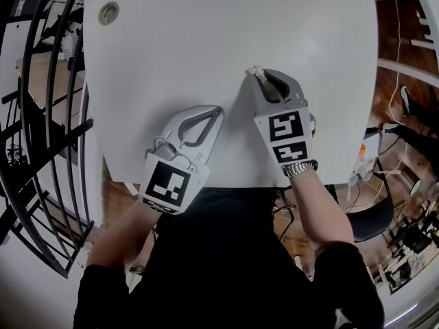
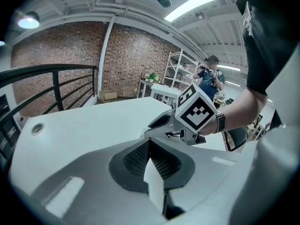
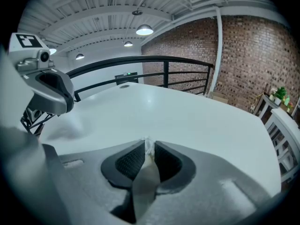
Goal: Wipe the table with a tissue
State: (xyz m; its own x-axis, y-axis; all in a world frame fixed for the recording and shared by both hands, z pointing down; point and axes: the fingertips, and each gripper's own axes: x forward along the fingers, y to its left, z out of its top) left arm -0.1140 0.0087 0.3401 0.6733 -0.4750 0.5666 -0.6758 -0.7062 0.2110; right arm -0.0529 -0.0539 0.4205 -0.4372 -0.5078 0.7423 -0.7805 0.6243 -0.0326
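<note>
The white table (image 1: 171,60) fills most of the head view, and both grippers are over its near half. A black railing (image 1: 41,115) curves along the far side of the left gripper (image 1: 218,110), past the table's edge. The left gripper sits low and to the left of the right gripper (image 1: 259,78), nearer the person's edge of the table. Its tips slant toward the right one but stay apart from it. Its own view shows its jaws closed pad to pad with nothing between them. The right gripper points away from the person with its nose down at the tabletop, and a watch (image 1: 300,168) shows on the wrist behind it. Its jaws are clamped on the tissue (image 1: 254,70). The tissue is a small crumpled white bit that pokes out just past the jaw tips, between the pads, and lies against the table there. A round grommet (image 1: 108,12) sits well ahead of the left gripper at the far left corner.
</note>
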